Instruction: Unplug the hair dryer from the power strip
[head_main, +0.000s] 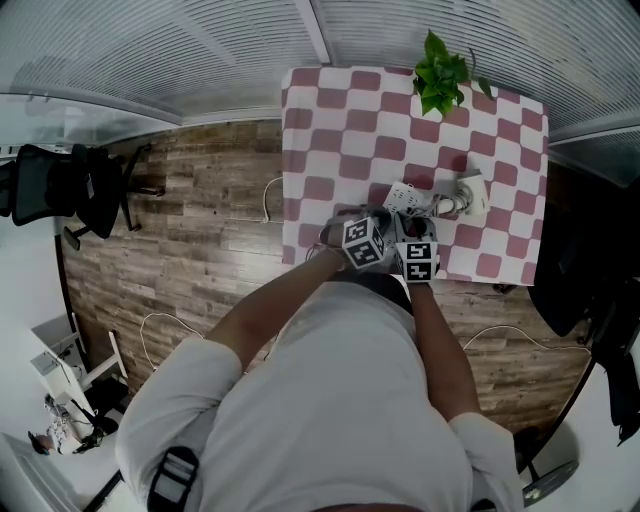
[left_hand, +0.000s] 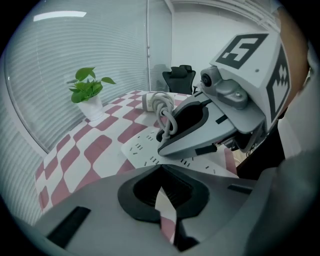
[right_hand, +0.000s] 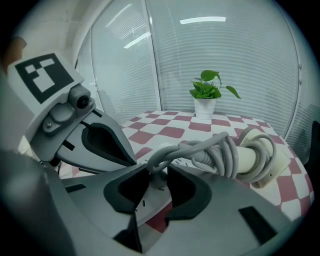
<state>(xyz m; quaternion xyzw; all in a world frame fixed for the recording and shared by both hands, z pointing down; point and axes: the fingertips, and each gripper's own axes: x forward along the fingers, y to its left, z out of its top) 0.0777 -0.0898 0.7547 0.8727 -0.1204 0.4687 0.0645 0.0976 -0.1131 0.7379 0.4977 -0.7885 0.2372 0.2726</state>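
Note:
A white power strip (head_main: 403, 196) lies on the red-and-white checked table (head_main: 330, 120). Beside it on the right lies the cream hair dryer (head_main: 472, 194), its grey cord (right_hand: 200, 150) wound round the handle. In the right gripper view the dryer's grey plug (right_hand: 157, 179) stands in the strip (right_hand: 150, 205), and my right gripper (right_hand: 158, 169) is shut on it with a pad on either side. My left gripper (left_hand: 160, 172) is shut, its tips meeting at the near edge of the strip (left_hand: 145, 147). Whether it presses on the strip I cannot tell. In the head view both grippers (head_main: 383, 222) (head_main: 412, 225) crowd together over the strip.
A potted green plant (head_main: 437, 75) stands at the table's far edge by the window blinds. A black office chair (head_main: 60, 185) stands on the wooden floor to the left. White cables (head_main: 268, 200) trail on the floor beside the table. Another dark chair (head_main: 570, 270) stands at the right.

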